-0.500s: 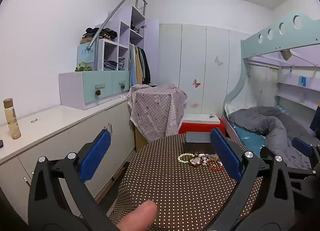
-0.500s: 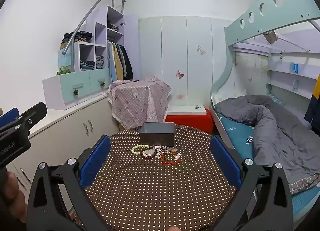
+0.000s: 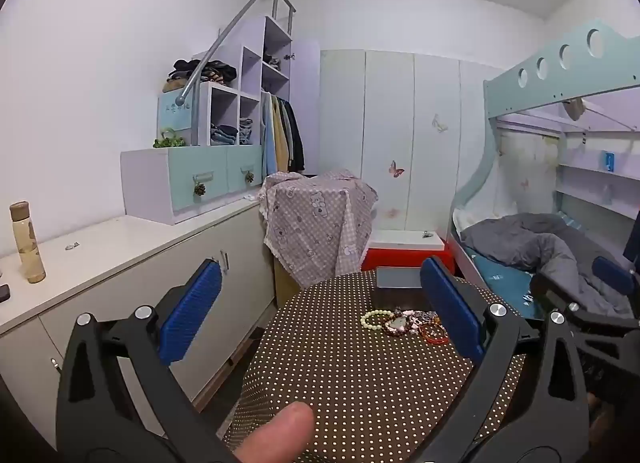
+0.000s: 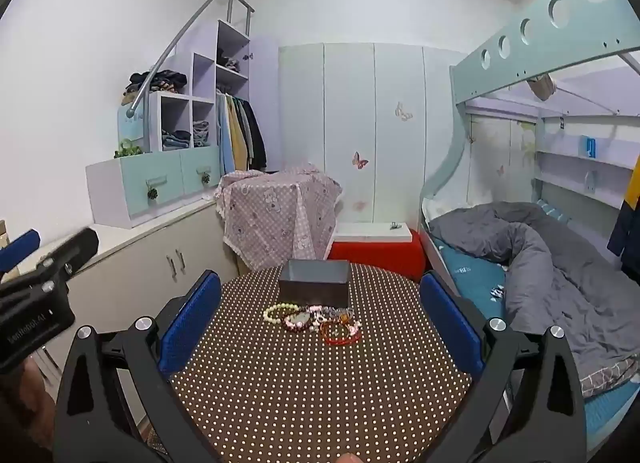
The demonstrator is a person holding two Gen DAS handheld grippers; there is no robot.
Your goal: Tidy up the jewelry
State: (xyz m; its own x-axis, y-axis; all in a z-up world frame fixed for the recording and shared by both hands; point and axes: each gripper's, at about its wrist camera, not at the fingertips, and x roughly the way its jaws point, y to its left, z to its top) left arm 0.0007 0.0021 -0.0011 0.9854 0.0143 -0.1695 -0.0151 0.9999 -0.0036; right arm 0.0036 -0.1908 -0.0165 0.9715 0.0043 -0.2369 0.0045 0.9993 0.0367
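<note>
A pile of bead bracelets (image 4: 314, 321) lies on the round brown polka-dot table (image 4: 304, 391), just in front of an open dark grey box (image 4: 315, 287). It includes a pale green bracelet (image 4: 278, 311) at the left and a red one (image 4: 339, 333) at the right. The pile also shows in the left wrist view (image 3: 404, 325), with the box (image 3: 396, 283) behind it, partly hidden by my finger. My left gripper (image 3: 320, 319) is open and empty, above the table's left edge. My right gripper (image 4: 320, 323) is open and empty, held over the table short of the pile.
A white counter (image 3: 100, 247) with a bottle (image 3: 27, 243) runs along the left wall. A cloth-draped stand (image 4: 276, 215) and a red box with a white lid (image 4: 376, 247) stand behind the table. A bunk bed with a grey duvet (image 4: 540, 255) is at the right.
Both views have shifted only slightly. The jewelry and the box have not moved, and both grippers stay open.
</note>
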